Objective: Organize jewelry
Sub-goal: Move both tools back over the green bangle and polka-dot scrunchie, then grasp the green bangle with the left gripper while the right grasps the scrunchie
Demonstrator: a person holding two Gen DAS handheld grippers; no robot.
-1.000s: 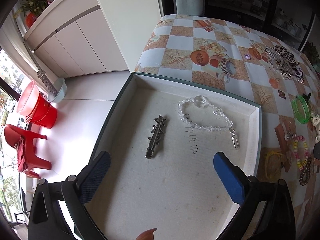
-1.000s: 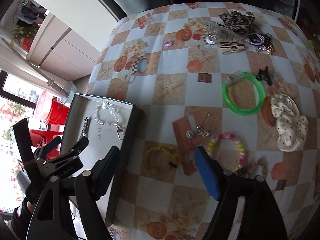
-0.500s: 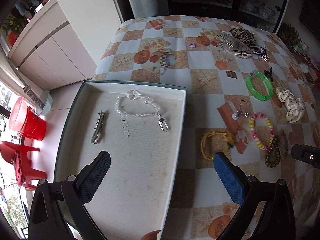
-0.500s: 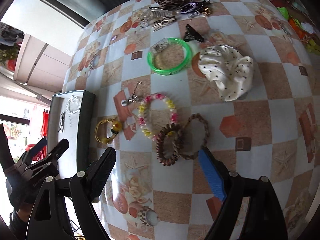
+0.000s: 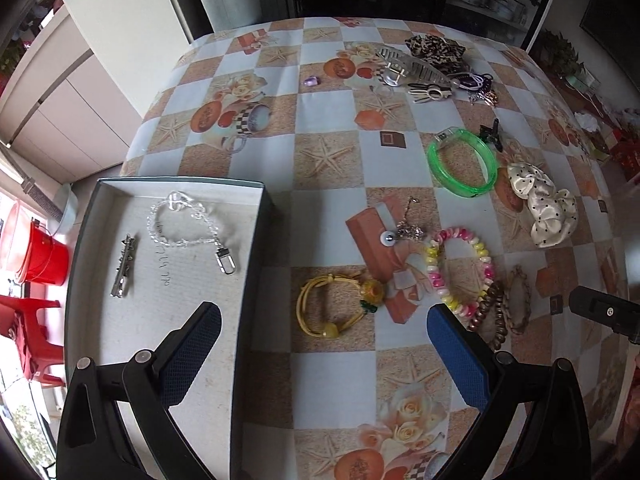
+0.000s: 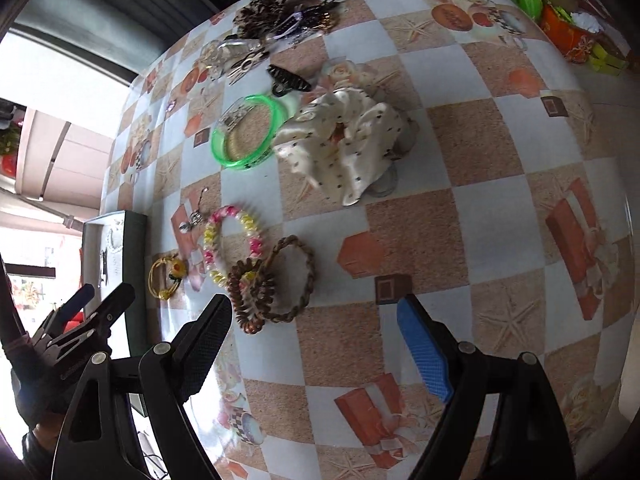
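A dark open box (image 5: 256,240) with a pale lining holds a clear bead bracelet (image 5: 180,224) and a silver hair clip (image 5: 124,266). On the tablecloth lie a yellow cord bracelet (image 5: 336,304), a pink-yellow bead bracelet (image 5: 460,264), a brown coil tie (image 6: 252,292), a braided brown band (image 6: 296,280) and a green bangle (image 5: 462,162). My left gripper (image 5: 324,328) is open and empty, above the box edge and the yellow bracelet. My right gripper (image 6: 316,320) is open and empty, just in front of the brown bands.
A cream dotted scrunchie (image 6: 344,144), a black claw clip (image 6: 286,78), a leopard scrunchie (image 5: 434,54) and several clips lie further back. Colourful items (image 6: 568,28) sit at the far right edge. Red bucket (image 5: 40,252) and chair stand on the floor left.
The left gripper has swung right from over the box interior to the box's right edge. The right gripper has moved right and closer to the brown bands.
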